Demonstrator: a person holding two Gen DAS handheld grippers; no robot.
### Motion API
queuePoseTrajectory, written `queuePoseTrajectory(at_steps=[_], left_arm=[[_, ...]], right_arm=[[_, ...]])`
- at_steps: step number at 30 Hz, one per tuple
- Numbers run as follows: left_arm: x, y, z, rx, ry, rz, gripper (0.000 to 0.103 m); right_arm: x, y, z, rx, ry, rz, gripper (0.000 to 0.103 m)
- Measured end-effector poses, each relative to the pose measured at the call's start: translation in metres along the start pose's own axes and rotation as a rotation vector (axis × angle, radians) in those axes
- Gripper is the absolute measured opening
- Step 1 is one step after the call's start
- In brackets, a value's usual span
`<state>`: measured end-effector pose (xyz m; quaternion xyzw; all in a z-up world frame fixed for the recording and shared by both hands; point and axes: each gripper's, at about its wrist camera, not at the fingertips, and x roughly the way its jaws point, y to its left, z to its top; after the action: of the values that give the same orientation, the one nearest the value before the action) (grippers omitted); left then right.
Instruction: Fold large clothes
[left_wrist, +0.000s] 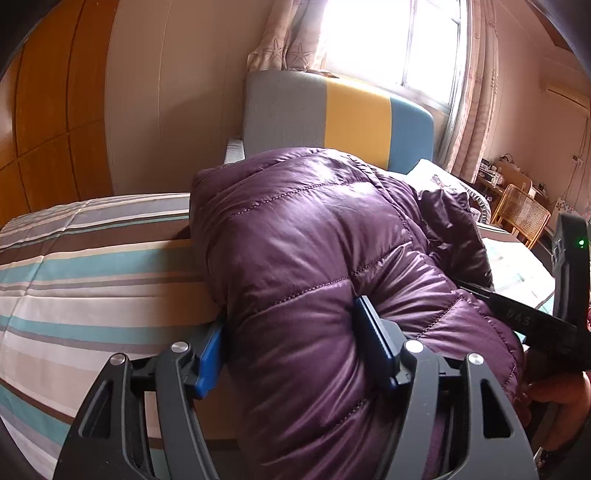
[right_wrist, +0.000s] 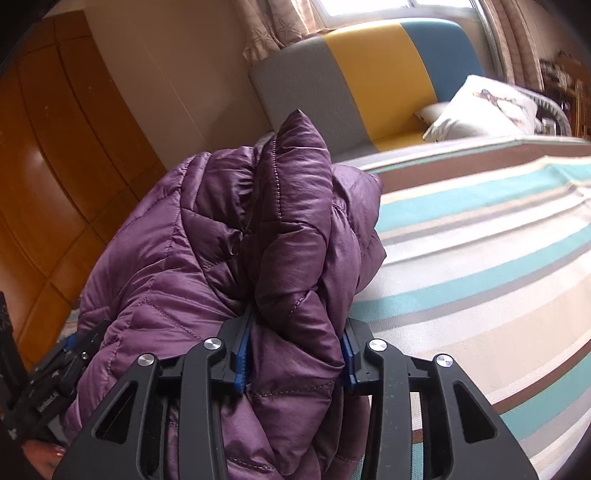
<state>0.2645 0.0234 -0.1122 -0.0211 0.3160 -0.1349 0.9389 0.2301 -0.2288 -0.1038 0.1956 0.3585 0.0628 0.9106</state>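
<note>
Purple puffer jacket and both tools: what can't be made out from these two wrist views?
- Purple puffer jacket: its lower part is cut off by the bottom edge in both views; folded state unclear.
- Left tool: the bulging jacket covers most of its right pad.
- Right tool: padding hides both pad faces.
- Striped bedding beneath the jacket: hidden by the jacket.
- Desk clutter: too small.

Glossy quilted purple jacket (left_wrist: 314, 236); matt striped cloth bedspread (left_wrist: 92, 273).
</note>
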Motion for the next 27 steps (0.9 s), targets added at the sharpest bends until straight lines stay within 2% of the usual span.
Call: queuePoseTrajectory(at_steps=[1,4,5,9,13,15,20,21,23,27], left_arm=[[-0.002,-0.001,0.001,-0.004,0.0,0.009,0.066],[-0.015,-0.005,0.003,-0.029,-0.009,0.034,0.072],[-0.023,-0.007,0.002,-0.04,-0.028,0.026,0.075],[-0.051,-0.018,-0.006,-0.02,-0.091,-0.007,0.08],[-0.039,-0.026,-0.015,0.06,-0.025,0.048,0.084],[-0.029,-0.017,-0.018,0.031,0.01,0.046,0.087],[-0.026,-0.012,-0.03,0.061,0.031,0.056,0.089],[-0.025,-0.011,-0.03,0.062,0.034,0.056,0.089],[-0.026,-0.01,-0.029,0.056,0.039,0.052,0.089],[-0.036,-0.009,-0.025,0.008,0.034,0.056,0.093]], right_arm=[[-0.001,-0.001,0.0,0.016,0.009,0.003,0.044],[-0.005,-0.002,0.003,0.015,0.027,-0.003,0.045],[-0.009,-0.002,0.004,0.015,0.027,-0.007,0.048],[-0.02,-0.004,0.009,0.019,0.019,-0.013,0.048],[-0.027,-0.006,-0.002,0.009,0.045,-0.019,0.048],[-0.024,-0.006,-0.006,-0.014,0.059,-0.038,0.051],[-0.014,0.004,-0.017,-0.116,0.062,-0.088,0.054],[-0.012,0.003,-0.018,-0.111,0.064,-0.083,0.054],[-0.009,-0.001,-0.016,-0.077,0.07,-0.083,0.061],[-0.017,0.0,-0.013,-0.058,0.048,-0.087,0.062]])
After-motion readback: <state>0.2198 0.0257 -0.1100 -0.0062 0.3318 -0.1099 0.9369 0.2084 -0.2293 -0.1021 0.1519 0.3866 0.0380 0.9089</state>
